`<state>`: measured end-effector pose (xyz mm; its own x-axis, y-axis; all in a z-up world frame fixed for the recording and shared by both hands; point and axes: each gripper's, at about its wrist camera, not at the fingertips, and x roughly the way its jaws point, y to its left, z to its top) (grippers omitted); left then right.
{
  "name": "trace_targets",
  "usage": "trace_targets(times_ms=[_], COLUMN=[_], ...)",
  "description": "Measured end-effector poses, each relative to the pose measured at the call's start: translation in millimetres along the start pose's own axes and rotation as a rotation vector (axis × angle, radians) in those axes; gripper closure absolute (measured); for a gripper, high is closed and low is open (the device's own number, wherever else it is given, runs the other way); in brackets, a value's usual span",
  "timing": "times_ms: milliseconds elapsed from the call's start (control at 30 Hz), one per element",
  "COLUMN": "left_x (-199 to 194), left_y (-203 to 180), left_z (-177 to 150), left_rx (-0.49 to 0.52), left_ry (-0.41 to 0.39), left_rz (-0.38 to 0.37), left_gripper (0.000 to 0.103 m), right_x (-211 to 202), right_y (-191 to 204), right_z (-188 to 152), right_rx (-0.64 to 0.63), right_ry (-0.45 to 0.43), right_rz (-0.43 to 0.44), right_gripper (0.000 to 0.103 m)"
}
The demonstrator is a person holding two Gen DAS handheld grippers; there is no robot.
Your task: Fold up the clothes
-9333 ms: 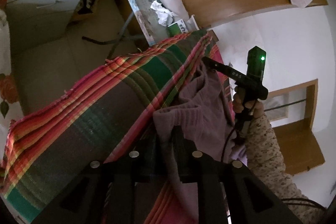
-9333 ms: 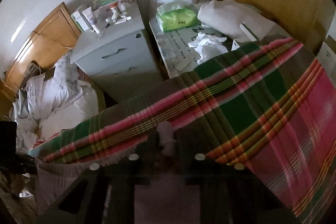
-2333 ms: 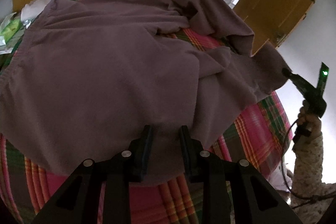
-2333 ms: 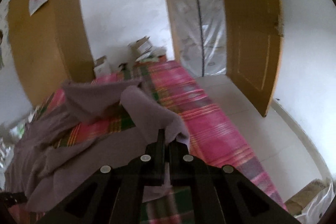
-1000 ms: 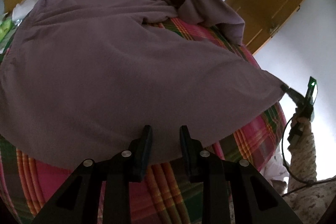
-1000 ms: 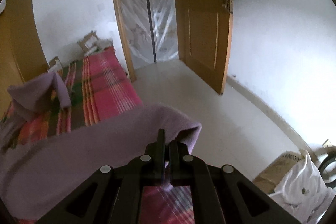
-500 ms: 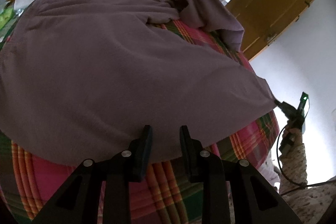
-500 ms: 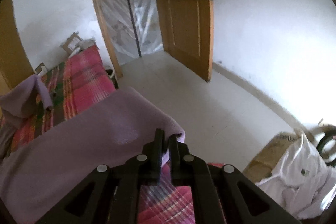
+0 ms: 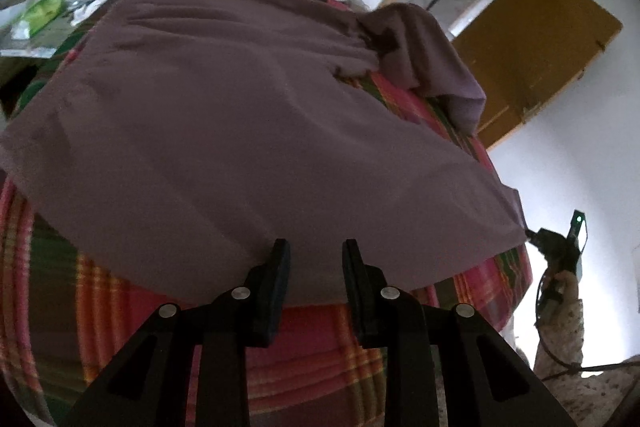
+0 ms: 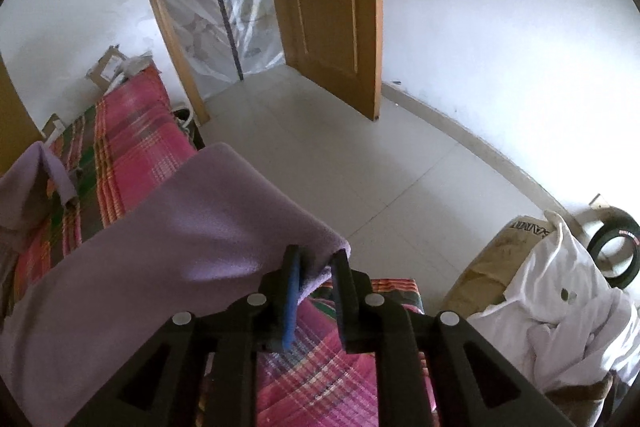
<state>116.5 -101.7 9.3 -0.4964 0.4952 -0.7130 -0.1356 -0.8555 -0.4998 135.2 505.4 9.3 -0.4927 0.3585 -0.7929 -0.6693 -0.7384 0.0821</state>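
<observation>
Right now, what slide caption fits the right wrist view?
Right gripper, fingers parted, at the corner of a purple fleece garment over a pink plaid bedspread.

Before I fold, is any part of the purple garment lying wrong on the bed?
Yes. The purple garment lies mostly flat on the plaid bedspread, but its far sleeve is bunched and flipped over near the bed's edge. The near corner sits between the right gripper fingers, which stand apart.
</observation>
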Motion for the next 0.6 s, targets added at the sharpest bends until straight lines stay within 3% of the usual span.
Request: trace_targets(times_ms=[200, 300, 400, 533, 600], left_x=[-17, -24, -29, -27, -26], left_y=[28, 39, 45, 48, 48], left_z=[1, 1, 3, 5, 8], left_rx=[-0.072, -0.104, -0.117, -0.132, -0.135], left_ry=[-0.052, -0.07, -0.085, -0.088, -0.092], left_rz=[0.027, 0.051, 0.059, 0.071, 0.07], left_gripper=[0.076, 0.076, 0.076, 0.076, 0.076], right_x=[3, -1, -11, -31, -40], right_y=[0, -3, -7, 17, 48], right_z=[4, 4, 9, 9, 4], right_rx=[0.021, 0.027, 0.039, 0.005, -0.084], right_ry=[0.029, 0.029, -0.003, -0.082, -0.103], right_rz=[-0.003, -0.037, -0.08, 0.02, 0.111], right_gripper=[0.087, 0.075, 0.074, 0.074, 0.074])
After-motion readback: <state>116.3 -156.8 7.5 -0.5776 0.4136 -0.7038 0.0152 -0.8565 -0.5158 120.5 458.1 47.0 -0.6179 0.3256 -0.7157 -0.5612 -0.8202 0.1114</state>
